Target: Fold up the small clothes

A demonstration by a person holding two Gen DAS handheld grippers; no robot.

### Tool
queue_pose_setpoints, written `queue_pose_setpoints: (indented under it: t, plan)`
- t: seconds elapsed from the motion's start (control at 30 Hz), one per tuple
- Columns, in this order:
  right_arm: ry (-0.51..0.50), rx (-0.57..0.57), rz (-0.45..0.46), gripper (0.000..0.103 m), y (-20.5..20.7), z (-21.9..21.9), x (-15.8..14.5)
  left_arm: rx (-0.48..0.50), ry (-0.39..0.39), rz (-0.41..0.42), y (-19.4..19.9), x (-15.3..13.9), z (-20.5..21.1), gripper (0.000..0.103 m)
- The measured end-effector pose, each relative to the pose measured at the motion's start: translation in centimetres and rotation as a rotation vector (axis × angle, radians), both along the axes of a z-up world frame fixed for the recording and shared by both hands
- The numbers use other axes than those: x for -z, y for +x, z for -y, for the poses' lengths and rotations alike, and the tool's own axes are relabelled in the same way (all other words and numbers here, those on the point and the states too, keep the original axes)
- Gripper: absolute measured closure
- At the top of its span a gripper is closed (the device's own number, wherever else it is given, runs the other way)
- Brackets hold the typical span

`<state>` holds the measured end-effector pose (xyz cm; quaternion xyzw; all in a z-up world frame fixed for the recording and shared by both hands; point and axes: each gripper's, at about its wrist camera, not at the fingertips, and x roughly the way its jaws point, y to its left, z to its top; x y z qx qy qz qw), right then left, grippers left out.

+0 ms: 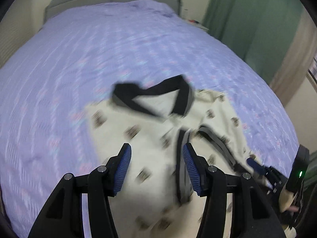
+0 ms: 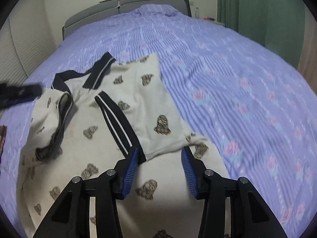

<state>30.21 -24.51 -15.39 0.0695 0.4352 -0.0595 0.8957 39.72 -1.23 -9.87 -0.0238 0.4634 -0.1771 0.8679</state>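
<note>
A cream shirt (image 2: 95,154) with a brown bear print and black collar (image 2: 65,75) lies spread on the purple bedspread (image 2: 237,79). Its right sleeve (image 2: 150,107) is folded inward, the black striped cuff (image 2: 118,127) pointing at me. My right gripper (image 2: 159,151) stands over the sleeve's end; the cloth lies flat between its blue pads (image 2: 130,168), not visibly pinched. In the blurred left wrist view my left gripper (image 1: 156,150) hovers open above the shirt's body (image 1: 138,138), below the collar (image 1: 150,97), nothing in it. From the right wrist view it is a dark smear (image 2: 21,94).
A grey headboard (image 2: 126,2) closes the far end of the bed. Green curtains (image 2: 257,10) hang at the right, with small items on a stand (image 2: 208,18) beside them. A dark brown object (image 2: 2,136) peeks in at the left edge.
</note>
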Motion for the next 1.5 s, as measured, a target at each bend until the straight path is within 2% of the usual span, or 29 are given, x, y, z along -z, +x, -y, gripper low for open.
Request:
queue_pose_setpoints:
  t: [0.23, 0.33, 0.53, 0.67, 0.83, 0.97, 1.03, 1.1, 1.17, 1.23, 1.37, 1.5]
  plan:
    - [-0.005, 0.009, 0.026, 0.058, -1.7, 0.1, -1.3, -0.12, -0.054, -0.053, -3.5, 2.0, -5.3, 0.049]
    - [-0.03, -0.003, 0.049, 0.058, -2.8, -1.0, -3.0, -0.135, -0.028, -0.031, -5.2, 2.1, -6.6, 0.049]
    - [-0.009, -0.146, 0.126, 0.057, -4.6, -6.7, -6.1, -0.067, 0.024, 0.093, -9.8, 1.7, -7.4, 0.049]
    - [-0.014, -0.221, 0.135, 0.057, -4.2, -9.6, -6.7, 0.033, 0.038, 0.134, -11.5, 2.3, -5.8, 0.05]
    - [-0.04, -0.234, 0.118, 0.057, -4.8, -10.6, -6.7, 0.055, 0.075, 0.13, -11.7, 4.1, -3.5, 0.05]
    - [-0.03, -0.221, 0.105, 0.057, -5.7, -9.6, -6.5, 0.055, 0.168, 0.187, -11.9, 4.5, -1.9, 0.051]
    - [-0.008, -0.216, 0.113, 0.057, -5.1, -9.0, -6.6, 0.039, 0.174, 0.203, -11.8, 4.6, -1.6, 0.052]
    - [0.005, -0.221, 0.112, 0.057, -3.8, -8.6, -6.7, 0.019, 0.164, 0.199, -11.5, 4.8, -1.5, 0.059]
    - [0.006, -0.223, 0.114, 0.057, -2.4, -8.4, -6.7, 0.034, 0.173, 0.2, -11.4, 5.1, -1.2, 0.062]
    - [0.013, -0.231, 0.122, 0.057, -1.3, -8.5, -6.7, 0.049, 0.172, 0.193, -11.2, 5.5, -0.9, 0.062]
    - [0.056, -0.239, 0.123, 0.057, 0.9, -8.7, -6.0, 0.064, 0.226, 0.202, -10.6, 6.2, -0.3, 0.062]
    - [0.131, -0.249, 0.097, 0.057, 3.5, -9.0, -4.5, 0.041, 0.232, 0.217, -9.4, 5.8, 0.0, 0.065]
